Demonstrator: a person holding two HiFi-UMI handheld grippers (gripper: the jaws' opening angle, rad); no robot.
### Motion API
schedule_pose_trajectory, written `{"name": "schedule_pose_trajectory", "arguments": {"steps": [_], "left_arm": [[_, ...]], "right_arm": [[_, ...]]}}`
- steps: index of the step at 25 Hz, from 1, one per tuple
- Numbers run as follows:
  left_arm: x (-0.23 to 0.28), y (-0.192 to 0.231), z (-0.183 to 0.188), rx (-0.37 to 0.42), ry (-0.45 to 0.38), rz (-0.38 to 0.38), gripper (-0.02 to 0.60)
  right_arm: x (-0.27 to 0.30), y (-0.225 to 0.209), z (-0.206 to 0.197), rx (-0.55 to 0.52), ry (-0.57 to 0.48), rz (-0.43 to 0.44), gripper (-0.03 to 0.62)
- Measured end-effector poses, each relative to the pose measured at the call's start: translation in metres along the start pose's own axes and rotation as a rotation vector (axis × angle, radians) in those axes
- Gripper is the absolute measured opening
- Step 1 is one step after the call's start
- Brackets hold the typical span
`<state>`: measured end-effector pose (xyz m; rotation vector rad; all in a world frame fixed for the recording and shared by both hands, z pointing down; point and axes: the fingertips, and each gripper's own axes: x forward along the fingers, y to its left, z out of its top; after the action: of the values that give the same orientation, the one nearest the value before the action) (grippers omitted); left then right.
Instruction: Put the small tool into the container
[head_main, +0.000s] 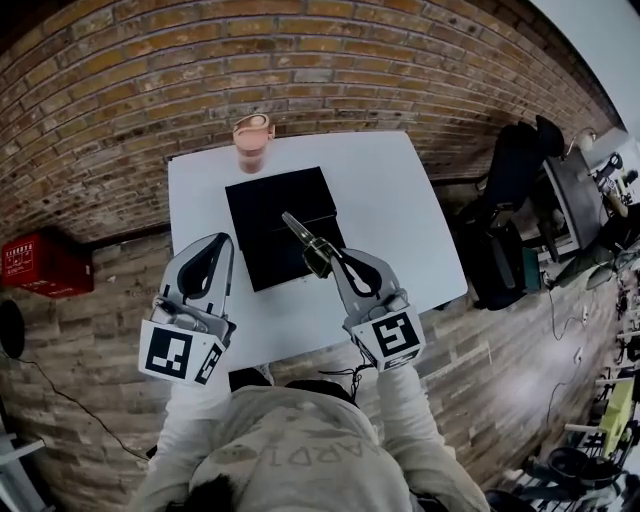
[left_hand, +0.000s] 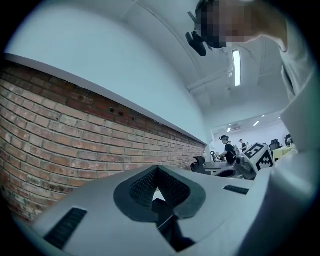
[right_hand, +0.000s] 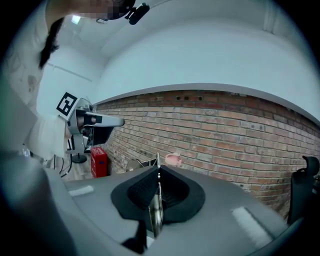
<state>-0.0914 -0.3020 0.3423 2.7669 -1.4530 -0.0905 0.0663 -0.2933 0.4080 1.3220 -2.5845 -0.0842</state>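
Metal small tool (head_main: 300, 232) clenched in right claw (head_main: 324, 262), held above black container (head_main: 268, 205) on white tabletop (head_main: 400, 200). Left claw (head_main: 224, 240) clenched, empty, near container's left edge.

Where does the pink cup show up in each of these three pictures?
Head view: pink cup, upper centre.
Left gripper view: not in it.
Right gripper view: mid-picture, just right of the tool's tip.
Shared landmark: the brick wall.
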Motion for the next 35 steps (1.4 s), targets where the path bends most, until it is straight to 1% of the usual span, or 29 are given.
{"name": "schedule_pose_trajectory", "arguments": {"steps": [3,6,10,13,17,29,35], "left_arm": [[-0.001,0.009,-0.005,-0.006,0.008,0.001,0.005],[-0.004,0.019,-0.010,-0.012,0.016,0.002,0.005],[-0.006,0.032,-0.015,-0.018,0.025,0.009,0.005],[-0.010,0.043,-0.017,-0.022,0.030,0.019,0.005],[-0.012,0.054,-0.020,-0.028,0.033,0.025,0.005],[-0.010,0.080,-0.027,-0.039,0.045,0.017,0.005],[-0.009,0.091,-0.032,-0.048,0.049,0.016,0.005]], "right_arm": [[0.014,0.012,-0.006,-0.034,0.025,0.047,0.017],[0.027,0.021,-0.018,-0.088,0.070,0.097,0.017],[0.042,0.032,-0.038,-0.121,0.129,0.159,0.017],[0.052,0.042,-0.050,-0.165,0.176,0.205,0.017],[0.065,0.053,-0.066,-0.229,0.230,0.253,0.017],[0.098,0.059,-0.108,-0.356,0.375,0.337,0.017],[0.110,0.057,-0.126,-0.391,0.426,0.347,0.017]]}}
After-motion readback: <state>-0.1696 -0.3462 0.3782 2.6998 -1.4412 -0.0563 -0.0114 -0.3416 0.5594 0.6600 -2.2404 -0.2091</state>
